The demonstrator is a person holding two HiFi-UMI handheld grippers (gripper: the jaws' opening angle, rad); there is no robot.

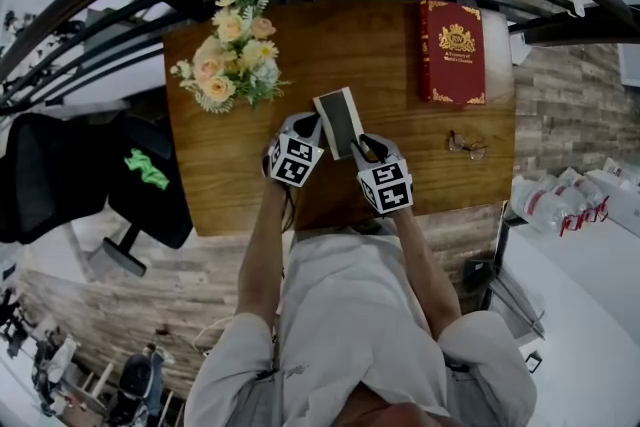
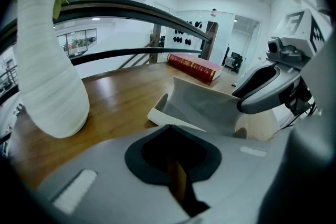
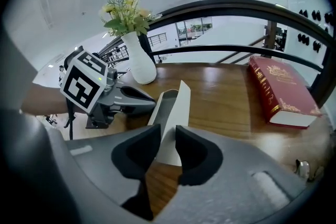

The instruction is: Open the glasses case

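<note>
Your left gripper (image 2: 168, 128) is clenched on the near edge of the glasses case (image 1: 339, 121) and your right gripper (image 3: 165, 136) pinches its raised white flap, mid wooden table (image 1: 230, 185), with spectacles (image 1: 466, 146) rightward and a flower vase (image 1: 232, 65) and red book (image 1: 452, 52) beyond.

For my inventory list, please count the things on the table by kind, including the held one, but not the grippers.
vase with flowers: 1
book: 1
glasses: 1
case: 1
Total: 4
</note>
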